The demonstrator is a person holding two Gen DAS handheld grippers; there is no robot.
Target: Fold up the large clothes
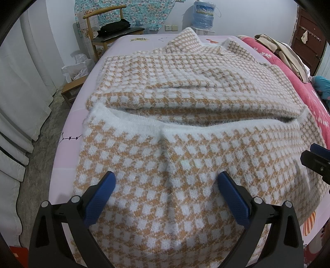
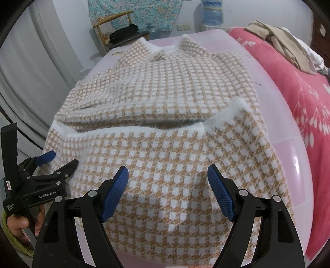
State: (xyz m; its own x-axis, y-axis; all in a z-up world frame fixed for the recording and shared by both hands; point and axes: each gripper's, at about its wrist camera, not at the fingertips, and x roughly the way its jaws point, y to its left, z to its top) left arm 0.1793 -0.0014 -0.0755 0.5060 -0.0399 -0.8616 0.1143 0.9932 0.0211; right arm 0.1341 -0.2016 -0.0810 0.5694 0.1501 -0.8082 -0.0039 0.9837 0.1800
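Observation:
A fuzzy orange-and-white checked sweater (image 1: 185, 99) lies on the pink bed sheet (image 1: 68, 132), its lower part folded up over the body with the white hem (image 1: 185, 123) across the middle. It also shows in the right wrist view (image 2: 165, 107). My left gripper (image 1: 166, 178) is open and empty just above the folded part. My right gripper (image 2: 168, 172) is open and empty over the same fold. The left gripper also shows at the left of the right wrist view (image 2: 59, 158), and the right gripper's fingers (image 1: 317, 156) show at the right edge of the left wrist view.
A red floral blanket (image 2: 299, 99) with beige clothes (image 2: 288, 45) lies on the right of the bed. A wooden chair (image 1: 111, 33) with a black item, a low stool with plastic bags (image 1: 76, 70) and a water jug (image 1: 203, 15) stand beyond. Curtains (image 1: 18, 86) hang left.

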